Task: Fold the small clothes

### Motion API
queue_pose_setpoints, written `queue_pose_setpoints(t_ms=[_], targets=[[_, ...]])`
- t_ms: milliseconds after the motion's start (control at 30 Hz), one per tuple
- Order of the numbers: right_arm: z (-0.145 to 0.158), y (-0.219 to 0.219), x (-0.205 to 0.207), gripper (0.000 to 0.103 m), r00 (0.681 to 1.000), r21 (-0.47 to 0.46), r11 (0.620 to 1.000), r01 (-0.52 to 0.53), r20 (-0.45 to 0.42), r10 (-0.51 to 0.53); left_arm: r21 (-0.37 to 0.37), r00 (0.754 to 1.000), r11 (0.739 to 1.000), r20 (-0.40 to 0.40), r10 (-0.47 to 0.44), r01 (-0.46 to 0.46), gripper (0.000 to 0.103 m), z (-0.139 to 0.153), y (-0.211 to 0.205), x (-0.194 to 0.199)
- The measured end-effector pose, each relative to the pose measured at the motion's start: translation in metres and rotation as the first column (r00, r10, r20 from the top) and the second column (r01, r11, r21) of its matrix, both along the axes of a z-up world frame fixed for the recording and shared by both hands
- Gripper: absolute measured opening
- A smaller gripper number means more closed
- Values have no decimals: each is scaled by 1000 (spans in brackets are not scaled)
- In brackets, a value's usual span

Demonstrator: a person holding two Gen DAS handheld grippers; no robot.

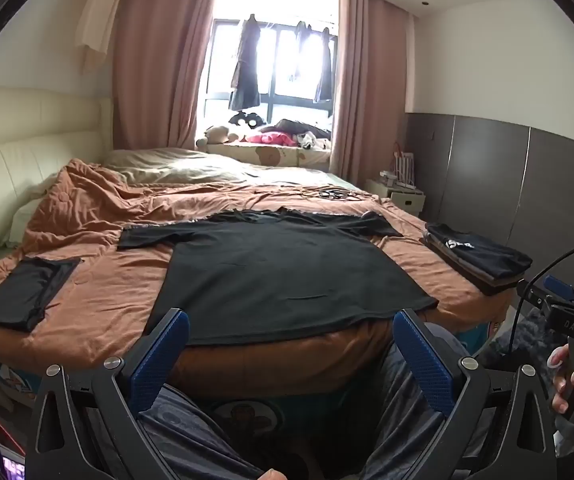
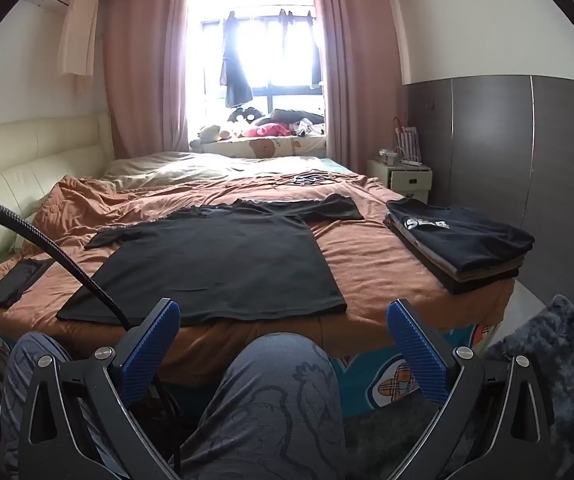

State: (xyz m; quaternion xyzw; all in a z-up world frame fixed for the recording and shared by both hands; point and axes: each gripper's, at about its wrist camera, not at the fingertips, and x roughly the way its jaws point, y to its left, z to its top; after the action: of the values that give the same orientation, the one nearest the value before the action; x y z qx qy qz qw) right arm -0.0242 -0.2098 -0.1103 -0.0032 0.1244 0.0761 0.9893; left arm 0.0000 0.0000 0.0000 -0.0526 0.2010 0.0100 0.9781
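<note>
A black T-shirt (image 1: 283,268) lies spread flat on the orange bedcover, its hem at the near bed edge and both sleeves out; it also shows in the right wrist view (image 2: 223,264). My left gripper (image 1: 287,344) is open and empty, held back from the bed just short of the hem. My right gripper (image 2: 283,336) is open and empty, below the bed edge, near the shirt's right hem corner. The right gripper's body shows at the right edge of the left wrist view (image 1: 563,308).
A stack of folded clothes (image 2: 459,244) sits on the bed's right edge. A folded black garment (image 1: 27,292) lies at the left. The person's knees (image 2: 271,392) are under the grippers. A nightstand (image 2: 403,180), grey wardrobe (image 2: 527,152) and dark rug (image 2: 547,360) stand right.
</note>
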Motion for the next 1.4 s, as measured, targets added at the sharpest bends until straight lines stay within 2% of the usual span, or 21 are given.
queue_pose_setpoints(t_ms=[1400], targets=[[0,-2,-6,103,997,-6,998,55,54,-54,6,1000,1000,4,-14,14,103,3,-6,-2]])
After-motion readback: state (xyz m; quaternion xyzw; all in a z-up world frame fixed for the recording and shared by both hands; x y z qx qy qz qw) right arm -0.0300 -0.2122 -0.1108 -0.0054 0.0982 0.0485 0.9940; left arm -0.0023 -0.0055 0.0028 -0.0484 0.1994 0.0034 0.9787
